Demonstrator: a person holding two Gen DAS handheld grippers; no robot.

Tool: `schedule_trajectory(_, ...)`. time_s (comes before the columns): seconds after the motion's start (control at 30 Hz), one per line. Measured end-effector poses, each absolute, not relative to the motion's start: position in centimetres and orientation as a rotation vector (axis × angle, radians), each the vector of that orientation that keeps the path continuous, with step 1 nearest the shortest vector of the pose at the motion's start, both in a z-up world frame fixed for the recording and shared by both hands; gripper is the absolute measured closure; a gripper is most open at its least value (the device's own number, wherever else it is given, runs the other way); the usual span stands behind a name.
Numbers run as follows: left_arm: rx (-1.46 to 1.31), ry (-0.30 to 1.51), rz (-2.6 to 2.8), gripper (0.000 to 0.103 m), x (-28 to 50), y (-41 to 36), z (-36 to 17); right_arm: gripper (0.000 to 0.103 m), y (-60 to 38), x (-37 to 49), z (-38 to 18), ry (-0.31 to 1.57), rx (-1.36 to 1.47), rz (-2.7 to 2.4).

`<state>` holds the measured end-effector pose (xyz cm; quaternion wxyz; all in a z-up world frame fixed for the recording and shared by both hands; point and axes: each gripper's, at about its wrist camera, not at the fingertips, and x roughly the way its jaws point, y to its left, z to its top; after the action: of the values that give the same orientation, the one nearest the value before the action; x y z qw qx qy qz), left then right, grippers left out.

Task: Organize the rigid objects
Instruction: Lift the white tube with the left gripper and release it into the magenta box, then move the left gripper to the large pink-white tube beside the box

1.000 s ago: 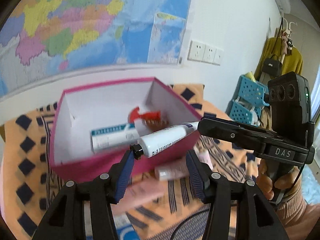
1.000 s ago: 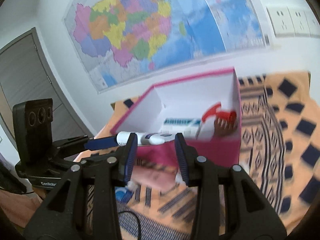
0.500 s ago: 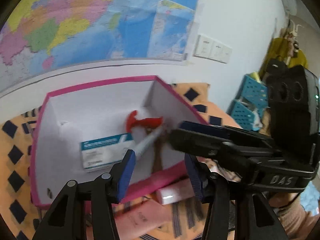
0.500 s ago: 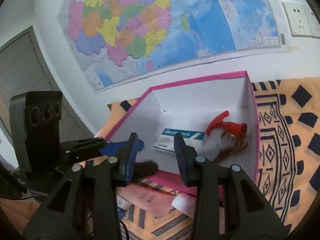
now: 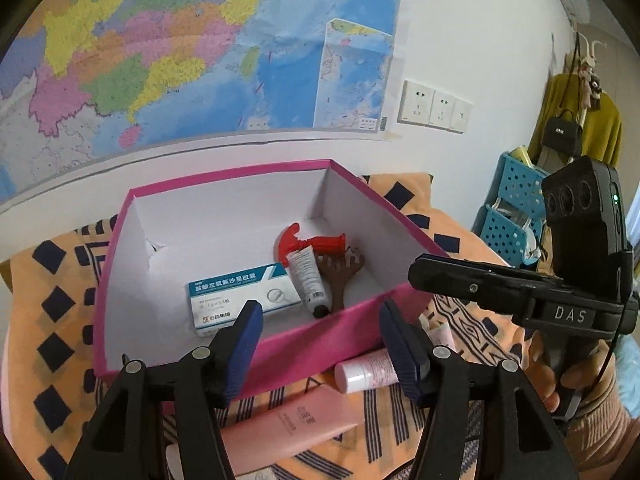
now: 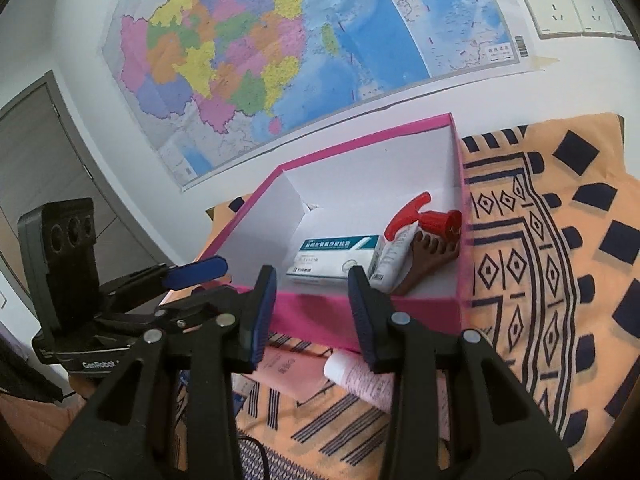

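Note:
A pink box [image 5: 320,340] [image 6: 360,312] with white walls holds a white and teal medicine carton [image 5: 240,296] [image 6: 336,258], a white tube [image 5: 308,280] [image 6: 394,256], a red toy hammer [image 5: 308,240] [image 6: 428,216] and a brown comb [image 5: 340,276] [image 6: 432,256]. My left gripper [image 5: 320,340] is open and empty just before the box's near wall. My right gripper [image 6: 312,312] is open and empty at the same wall. A pink tube [image 5: 288,424] [image 6: 292,368] and a small pink bottle [image 5: 364,372] [image 6: 360,380] lie on the cloth in front of the box.
The box stands on an orange patterned cloth [image 6: 540,280] [image 5: 48,320] against a wall with a map [image 5: 180,48]. Blue baskets [image 5: 512,216] stand at the right. The right gripper's body [image 5: 520,296] shows in the left wrist view, the left gripper's body [image 6: 100,300] in the right wrist view.
The white tube that my right gripper held over the box's near wall now lies inside the box. Both grippers have drawn back a little from the box.

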<state>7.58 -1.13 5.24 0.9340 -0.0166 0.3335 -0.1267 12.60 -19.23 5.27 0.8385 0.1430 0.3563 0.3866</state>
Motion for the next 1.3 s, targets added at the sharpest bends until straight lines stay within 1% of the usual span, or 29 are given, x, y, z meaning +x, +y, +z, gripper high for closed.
schedule_trajectory(0.2,0.014,0.656,-0.258,0.037,5.8,-2.1,5.4,0.063,-20.3,11.2,5.2,0.747,0.312,0.809)
schedule_trajectory(0.43,0.031,0.663,-0.275,0.035,5.0,-2.9,5.0,0.063,-21.1,9.9,4.6,0.76,0.307,0.8)
schedule_trajectory(0.93,0.003,0.795,-0.316,0.034,4.9,-3.6,-0.2,0.062,-23.9,8.5,-0.1,0.885,0.347,0.715)
schedule_trajectory(1.3,-0.017,0.862,-0.317,0.034,6.7,-4.6,-2.6,0.062,-26.2,8.6,-1.8,0.92,0.386,0.631)
